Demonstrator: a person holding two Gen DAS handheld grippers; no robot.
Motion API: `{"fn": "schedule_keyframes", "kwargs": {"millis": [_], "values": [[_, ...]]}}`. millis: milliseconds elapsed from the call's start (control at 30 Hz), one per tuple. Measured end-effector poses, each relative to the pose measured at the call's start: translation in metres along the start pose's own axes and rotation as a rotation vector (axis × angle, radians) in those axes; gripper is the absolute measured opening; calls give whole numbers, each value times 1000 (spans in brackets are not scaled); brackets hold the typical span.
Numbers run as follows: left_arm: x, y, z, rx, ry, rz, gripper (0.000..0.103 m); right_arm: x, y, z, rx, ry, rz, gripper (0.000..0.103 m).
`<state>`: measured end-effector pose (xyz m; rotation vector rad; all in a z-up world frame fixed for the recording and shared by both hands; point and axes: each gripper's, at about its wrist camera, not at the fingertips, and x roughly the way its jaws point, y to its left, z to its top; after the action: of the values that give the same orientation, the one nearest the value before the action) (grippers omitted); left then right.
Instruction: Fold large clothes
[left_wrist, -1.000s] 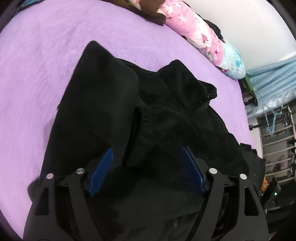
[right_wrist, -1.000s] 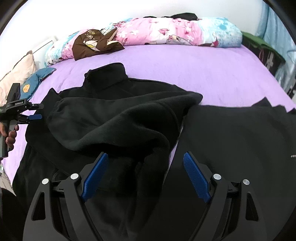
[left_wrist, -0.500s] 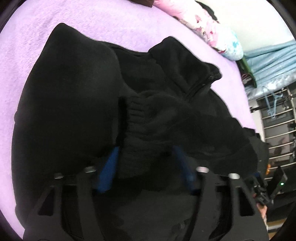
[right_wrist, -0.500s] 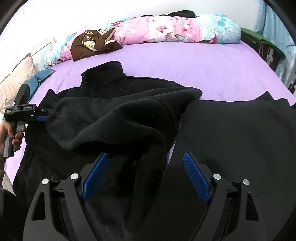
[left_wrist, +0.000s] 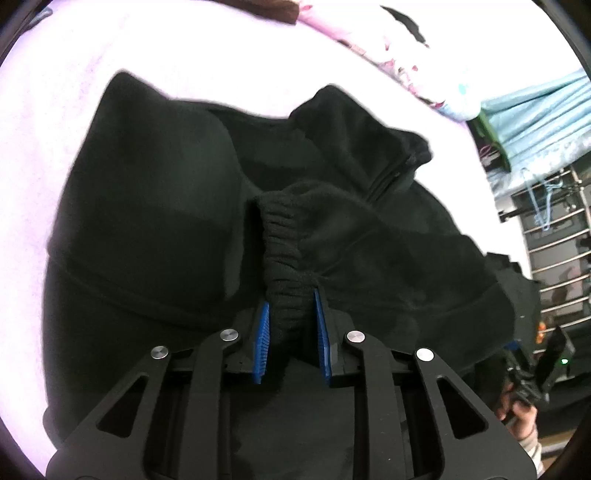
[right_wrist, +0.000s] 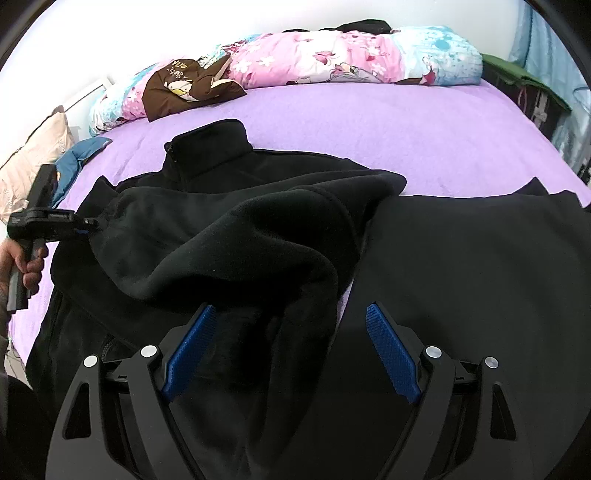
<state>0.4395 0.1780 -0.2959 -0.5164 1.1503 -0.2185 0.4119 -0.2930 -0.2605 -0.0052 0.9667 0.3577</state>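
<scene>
purple fuzzy bed cover (right_wrist: 369, 125) takes up pretty much everything, with a rolled pink floral quilt (right_wrist: 332, 59) and a brown garment (right_wrist: 184, 88) along its far edge. black fleece jacket (right_wrist: 229, 236) is sprawled across the near half of the bed, collar pointing to the far edge. left gripper (left_wrist: 291, 325) is clamped on the ribbed sleeve cuff (left_wrist: 284, 258). right gripper (right_wrist: 291, 347) hangs over the fleece with jaws spread wide, not holding anything.

Black fleece jacket (right_wrist: 229, 236), collar up, sleeve folded across, on bed
</scene>
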Motion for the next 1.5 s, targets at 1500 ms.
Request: {"fn": "schedule_keyframes", "kwargs": {"millis": [1500], "values": [[-75,41,-42,66,-68,444,55,51,58,35,-85,88,-73,86]]}}
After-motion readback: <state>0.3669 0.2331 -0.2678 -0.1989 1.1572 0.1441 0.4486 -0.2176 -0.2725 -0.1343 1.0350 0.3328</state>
